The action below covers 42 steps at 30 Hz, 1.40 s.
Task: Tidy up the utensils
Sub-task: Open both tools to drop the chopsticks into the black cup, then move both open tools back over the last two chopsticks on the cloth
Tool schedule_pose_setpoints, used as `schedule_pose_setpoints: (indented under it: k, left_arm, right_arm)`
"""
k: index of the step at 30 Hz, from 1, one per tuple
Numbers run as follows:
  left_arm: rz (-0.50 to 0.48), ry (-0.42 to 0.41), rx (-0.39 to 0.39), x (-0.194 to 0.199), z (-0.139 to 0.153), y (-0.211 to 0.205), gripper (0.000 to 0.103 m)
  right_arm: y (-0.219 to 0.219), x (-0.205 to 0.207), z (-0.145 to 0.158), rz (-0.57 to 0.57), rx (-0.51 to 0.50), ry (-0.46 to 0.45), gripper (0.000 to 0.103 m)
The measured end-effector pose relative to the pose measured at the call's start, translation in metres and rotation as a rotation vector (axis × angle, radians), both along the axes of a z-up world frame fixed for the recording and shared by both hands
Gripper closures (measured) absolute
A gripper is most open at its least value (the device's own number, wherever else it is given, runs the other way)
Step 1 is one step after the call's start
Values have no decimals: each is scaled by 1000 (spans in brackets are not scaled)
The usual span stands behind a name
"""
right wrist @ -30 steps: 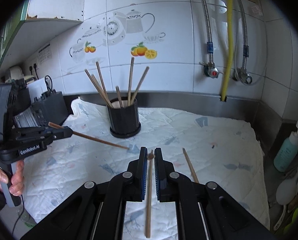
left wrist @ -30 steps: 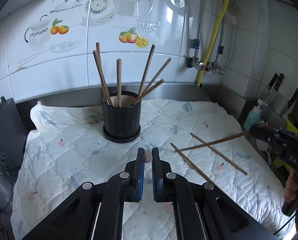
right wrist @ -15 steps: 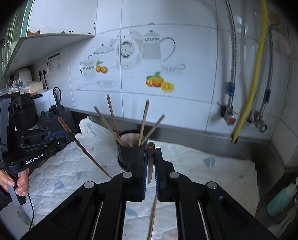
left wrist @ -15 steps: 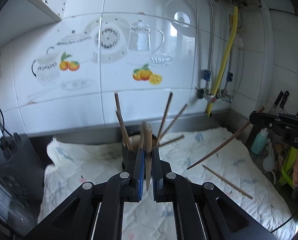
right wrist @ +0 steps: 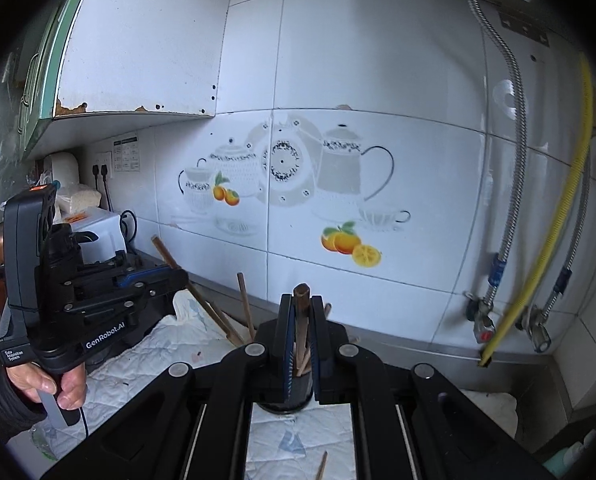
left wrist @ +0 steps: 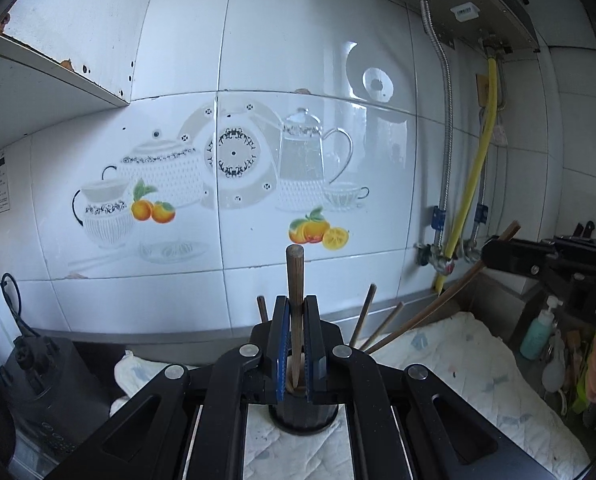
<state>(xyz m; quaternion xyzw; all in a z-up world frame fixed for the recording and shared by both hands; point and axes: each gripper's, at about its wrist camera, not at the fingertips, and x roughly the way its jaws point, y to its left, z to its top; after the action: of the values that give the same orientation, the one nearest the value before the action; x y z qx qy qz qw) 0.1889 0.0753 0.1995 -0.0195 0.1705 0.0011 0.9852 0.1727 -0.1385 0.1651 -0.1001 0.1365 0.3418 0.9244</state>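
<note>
My left gripper (left wrist: 296, 320) is shut on a wooden chopstick (left wrist: 295, 276) held upright, its lower tip over the mouth of the black holder (left wrist: 303, 416). My right gripper (right wrist: 301, 318) is shut on another chopstick (right wrist: 301, 308), also upright over the holder (right wrist: 285, 394). Several chopsticks (left wrist: 364, 316) stand in the holder. In the right wrist view the left gripper (right wrist: 178, 276) holds its chopstick (right wrist: 166, 254) slanting down toward the holder. In the left wrist view the right gripper (left wrist: 494, 256) holds its chopstick (left wrist: 450, 300) slanting likewise.
A quilted white cloth (left wrist: 470, 364) covers the counter. A loose chopstick (right wrist: 321, 465) lies on it. A black appliance (left wrist: 34, 392) stands at the left, a soap bottle (left wrist: 540, 330) at the right. Pipes and a yellow hose (right wrist: 546, 240) run down the tiled wall.
Both grippers have lifted their chopsticks off the cloth, tilted them upright and moved in close over the holder.
</note>
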Motion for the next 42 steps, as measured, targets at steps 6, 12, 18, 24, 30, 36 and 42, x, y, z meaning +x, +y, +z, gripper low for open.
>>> schedule_pose_setpoints:
  k: [6, 12, 18, 24, 30, 36, 42]
  left_arm:
    - [-3, 16, -6, 19, -16, 0, 97]
    - [11, 61, -27, 36, -39, 7, 97]
    - [19, 98, -47, 46, -50, 13, 96]
    - [1, 96, -50, 44, -46, 10, 95]
    - [3, 88, -34, 33, -39, 6, 95]
    - [-2, 63, -26, 3, -25, 2, 95]
    - [-24, 74, -19, -41, -26, -14, 74]
  right_arm:
    - [22, 12, -6, 10, -14, -4, 94]
    - [38, 38, -25, -13, -64, 37, 94]
    - [42, 60, -44, -20, -64, 128, 94]
    - [39, 64, -50, 5, -28, 167, 92]
    - [35, 56, -44, -3, -14, 149, 88]
    - [14, 34, -36, -23, -1, 121, 82]
    - [-22, 3, -43, -77, 1, 112, 71]
